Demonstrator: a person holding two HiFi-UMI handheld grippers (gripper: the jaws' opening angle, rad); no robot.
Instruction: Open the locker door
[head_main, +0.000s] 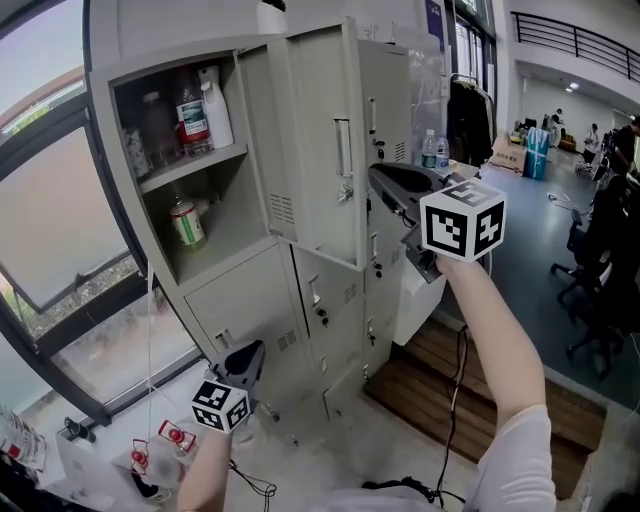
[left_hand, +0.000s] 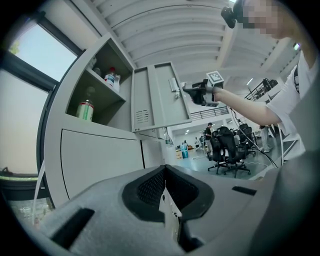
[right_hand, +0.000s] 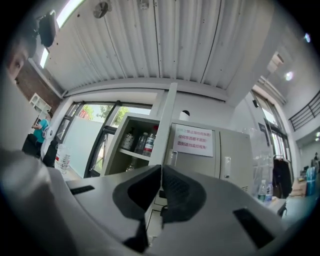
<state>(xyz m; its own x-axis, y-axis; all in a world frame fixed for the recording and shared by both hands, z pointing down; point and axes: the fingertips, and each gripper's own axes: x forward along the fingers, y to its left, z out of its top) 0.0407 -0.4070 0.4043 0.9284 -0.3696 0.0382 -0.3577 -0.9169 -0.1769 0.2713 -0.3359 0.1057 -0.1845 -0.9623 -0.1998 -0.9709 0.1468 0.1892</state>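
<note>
The grey locker (head_main: 235, 290) has its top-left door (head_main: 315, 140) swung out toward me, its handle (head_main: 343, 148) facing right. Inside the bared compartment stand bottles (head_main: 195, 110) on the shelf and a can (head_main: 186, 222) below. My right gripper (head_main: 374, 172) hovers just right of the handle, apart from it, jaws shut with nothing between them; in the right gripper view the door's edge (right_hand: 167, 120) rises straight ahead of the gripper (right_hand: 161, 168). My left gripper (head_main: 252, 356) hangs low by the lower doors, shut and empty (left_hand: 164, 168). From the left gripper view, the door (left_hand: 160, 95) and right gripper (left_hand: 192, 91) show above.
Closed locker doors (head_main: 380, 120) continue to the right, one bearing a paper notice (right_hand: 193, 140). A large window (head_main: 60, 220) is at left. Water bottles (head_main: 435, 150) stand behind the locker. A wooden platform (head_main: 450, 370) and office chairs (head_main: 600, 240) lie right. Red-capped items (head_main: 175, 437) sit on the floor.
</note>
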